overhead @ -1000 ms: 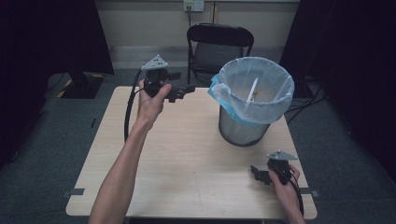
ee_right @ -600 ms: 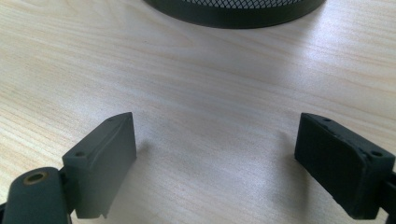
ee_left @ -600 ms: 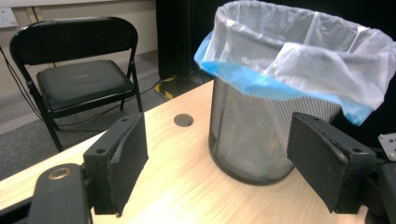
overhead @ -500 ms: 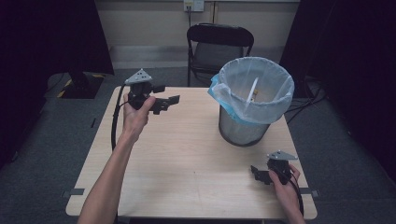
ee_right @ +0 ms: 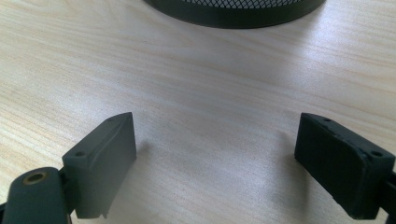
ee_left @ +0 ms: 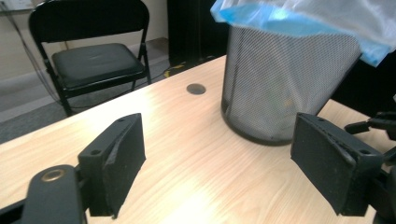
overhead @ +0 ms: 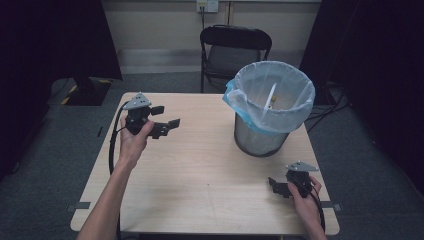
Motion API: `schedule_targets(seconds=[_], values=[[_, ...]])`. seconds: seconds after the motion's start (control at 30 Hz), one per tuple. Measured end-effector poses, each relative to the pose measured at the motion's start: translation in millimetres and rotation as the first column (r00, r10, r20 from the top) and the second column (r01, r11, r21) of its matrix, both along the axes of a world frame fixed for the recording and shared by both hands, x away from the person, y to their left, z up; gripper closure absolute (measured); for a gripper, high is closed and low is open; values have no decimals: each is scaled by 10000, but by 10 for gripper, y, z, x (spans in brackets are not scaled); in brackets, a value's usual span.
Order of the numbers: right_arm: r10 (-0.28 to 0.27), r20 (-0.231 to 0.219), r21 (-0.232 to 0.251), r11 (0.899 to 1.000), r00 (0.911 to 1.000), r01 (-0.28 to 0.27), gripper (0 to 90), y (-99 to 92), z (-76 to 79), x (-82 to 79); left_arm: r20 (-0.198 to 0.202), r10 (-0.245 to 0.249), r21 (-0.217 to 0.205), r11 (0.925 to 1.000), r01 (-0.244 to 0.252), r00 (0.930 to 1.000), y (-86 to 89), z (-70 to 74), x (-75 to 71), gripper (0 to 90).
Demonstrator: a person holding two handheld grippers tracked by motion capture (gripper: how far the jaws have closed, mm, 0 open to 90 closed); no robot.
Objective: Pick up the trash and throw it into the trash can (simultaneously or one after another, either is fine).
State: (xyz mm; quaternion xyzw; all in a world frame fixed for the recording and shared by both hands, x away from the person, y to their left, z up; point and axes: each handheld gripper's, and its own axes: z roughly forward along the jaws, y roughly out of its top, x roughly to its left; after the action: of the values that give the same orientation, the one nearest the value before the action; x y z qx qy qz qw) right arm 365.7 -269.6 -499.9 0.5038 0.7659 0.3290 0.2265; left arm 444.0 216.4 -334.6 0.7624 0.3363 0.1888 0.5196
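Standing upright, mesh bin (overhead: 260, 135) mouth up, left gripper (overhead: 165, 120) and right gripper (overhead: 272, 184) both spread, empty.

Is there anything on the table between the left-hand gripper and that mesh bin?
No. In the high view, only bare wood lies between the left gripper and the mesh bin on the table.

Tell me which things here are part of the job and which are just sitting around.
Part of the job:
- left gripper, jaws open, nothing between them
- right gripper, jaws open, empty
- mesh bin with its blue-edged liner

Just there:
- folding chair behind the table
- wall outlet
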Motion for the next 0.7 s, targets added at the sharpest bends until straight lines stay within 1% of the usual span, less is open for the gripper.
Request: schedule_targets(seconds=[0.07,0.1,0.17,0.2,0.23,0.3,0.33,0.37,0.43,0.47,0.53,0.57,0.6,0.63,0.67,0.7], values=[[7,0,1,10000,10000,-7,118,0,0,0,-189,178,234,9996,-173,9997,37,-61,-22,177],[0,4,-1,10000,10000,0,118,0,0,0,-313,286,240,9993,-279,9991,58,-100,-29,180],[8,12,-10,10000,10000,-8,118,-1,0,1,-586,446,705,9967,-405,9973,98,-170,-35,181],[-1,2,0,10000,10000,1,118,0,0,0,-554,675,773,9950,-631,9962,111,-208,-48,181],[0,2,0,10000,10000,0,118,0,0,0,-541,752,733,9948,-711,9957,137,-243,-61,182],[7,0,-2,10000,10000,-7,118,0,0,0,-691,819,761,9942,-766,9942,187,-308,-92,181],[14,7,-7,10000,10000,-14,118,-1,0,0,-670,906,657,9941,-862,9936,192,-333,-110,182],[7,-1,0,10000,10000,-7,118,0,0,0,-687,917,868,9925,-856,9934,220,-367,-136,182],[5,-1,0,10000,10000,-5,118,0,0,-1,-781,909,1135,9902,-817,9928,237,-389,-163,176],[-3,2,-1,10000,10000,3,118,0,0,0,-706,999,1163,9890,-913,9925,256,-414,-196,174],[7,2,-1,10000,10000,-7,118,0,0,0,-748,1075,1230,9876,-978,9914,289,-456,-246,177],[7,0,-2,10000,10000,-7,118,0,0,-1,-757,1161,1410,9845,-1047,9903,310,-474,-267,178],[5,-1,-1,10000,10000,-5,118,0,0,0,-691,1259,1350,9841,-1158,9896,329,-504,-292,181],[5,1,-3,10000,10000,-5,118,0,0,0,-780,1294,1307,9843,-1186,9885,348,-537,-314,181],[7,3,-5,10000,10000,-7,118,0,0,0,-924,1257,1393,9839,-1122,9878,366,-573,-331,181],[6,2,-5,10000,10000,-6,118,0,0,-1,-922,1333,1478,9819,-1188,9868,381,-614,-351,182]])
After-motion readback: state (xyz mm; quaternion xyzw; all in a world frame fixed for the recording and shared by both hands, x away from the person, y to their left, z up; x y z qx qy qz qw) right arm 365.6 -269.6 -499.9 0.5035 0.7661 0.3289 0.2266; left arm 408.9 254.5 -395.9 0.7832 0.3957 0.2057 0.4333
